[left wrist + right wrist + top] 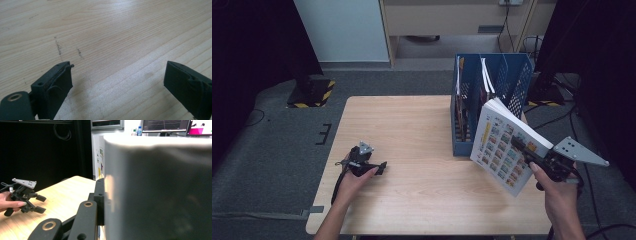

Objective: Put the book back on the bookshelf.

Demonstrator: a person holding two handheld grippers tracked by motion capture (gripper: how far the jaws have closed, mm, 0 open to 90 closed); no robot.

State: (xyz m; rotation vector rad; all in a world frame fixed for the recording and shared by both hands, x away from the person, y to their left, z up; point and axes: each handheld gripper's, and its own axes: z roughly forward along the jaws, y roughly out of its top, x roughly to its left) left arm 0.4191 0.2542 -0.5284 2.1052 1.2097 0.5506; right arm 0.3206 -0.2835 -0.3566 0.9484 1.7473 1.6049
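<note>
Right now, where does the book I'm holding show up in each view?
High view: the book sits right of centre, tilted, clamped in the right gripper beside the blue file rack.
Left gripper view: open jaws over bare table; I can't find the book here.
Right gripper view: the book is the big blurred grey block at right.
Shared landmark: the wooden table.

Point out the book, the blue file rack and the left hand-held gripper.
book (502, 146): high view, on its picture-covered front.
blue file rack (462, 148): high view, on its front wall.
left hand-held gripper (382, 167): high view, between its jaw tips.
</note>
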